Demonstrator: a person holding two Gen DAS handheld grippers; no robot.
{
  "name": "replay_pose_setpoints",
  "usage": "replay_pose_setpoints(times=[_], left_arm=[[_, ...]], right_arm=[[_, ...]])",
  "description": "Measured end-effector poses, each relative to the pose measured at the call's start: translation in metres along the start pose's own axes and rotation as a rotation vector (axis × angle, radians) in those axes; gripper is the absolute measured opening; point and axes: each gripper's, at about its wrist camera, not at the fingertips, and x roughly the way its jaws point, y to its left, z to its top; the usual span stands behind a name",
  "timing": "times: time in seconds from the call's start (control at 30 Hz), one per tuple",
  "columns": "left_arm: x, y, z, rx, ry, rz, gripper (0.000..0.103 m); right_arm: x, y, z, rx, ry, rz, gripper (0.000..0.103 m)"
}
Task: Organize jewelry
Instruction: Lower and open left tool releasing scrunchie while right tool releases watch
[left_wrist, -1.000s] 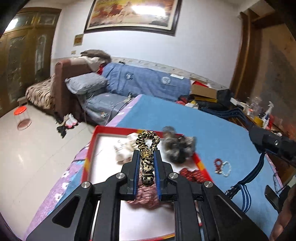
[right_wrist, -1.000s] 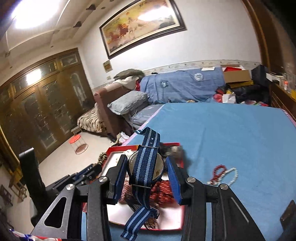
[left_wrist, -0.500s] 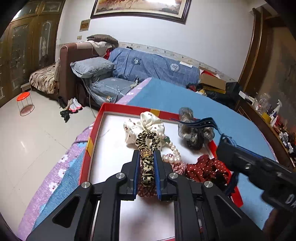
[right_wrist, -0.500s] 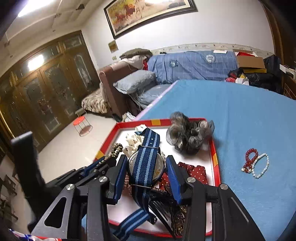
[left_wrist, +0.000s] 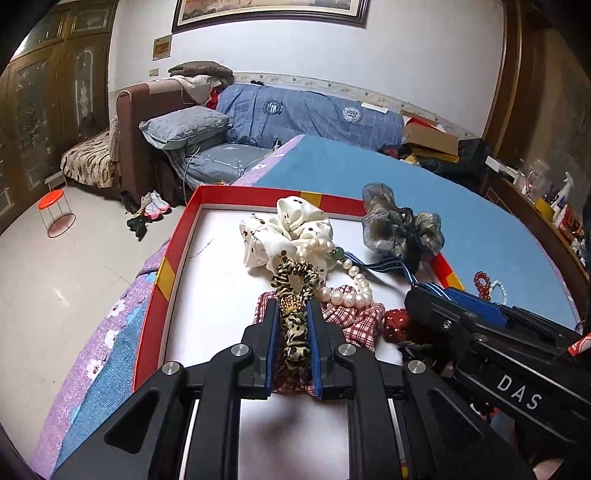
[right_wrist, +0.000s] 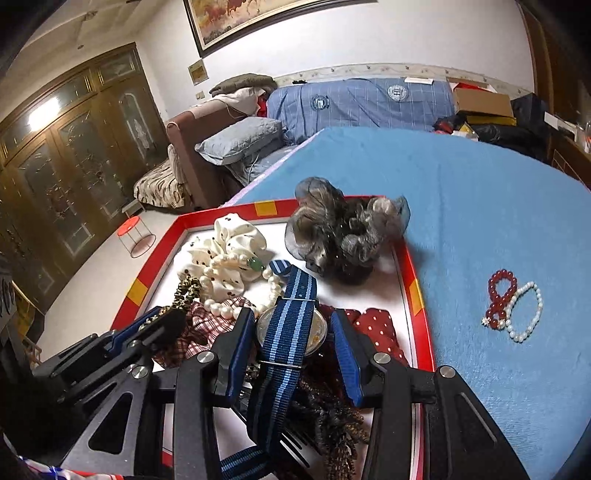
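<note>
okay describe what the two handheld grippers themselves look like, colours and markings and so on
Both are matte black frames with triangular cutouts and round silver screw heads. The left gripper and right gripper each have two fingers lined with ribbed blue pads. White letters "DAS" mark the side of the right gripper's body, seen from the left camera. No cables or sleeves show.

Both grippers, left gripper (left_wrist: 290, 325) and right gripper (right_wrist: 291, 338), are black with silver screws and blue finger pads; one body reads "DAS"
</note>
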Motion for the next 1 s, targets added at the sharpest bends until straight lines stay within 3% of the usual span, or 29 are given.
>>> replay_pose_setpoints(times=[0.63, 0.73, 1.0], left_arm=[[0.013, -0.004, -0.002, 0.029, 0.028, 0.040, 0.015], [0.013, -0.004, -0.002, 0.029, 0.028, 0.041, 0.017], [0.017, -0.002, -0.003, 0.023, 0.042, 0.047, 0.026]], right_arm=[[-0.001, -0.004, -0.011, 0.008, 0.035, 0.017, 0.048], [-0.003, -0.007, -0.012, 0.017, 0.039, 0.013, 0.054], [-0.013, -0.010, -0.013, 0.020, 0.031, 0.026, 0.058]])
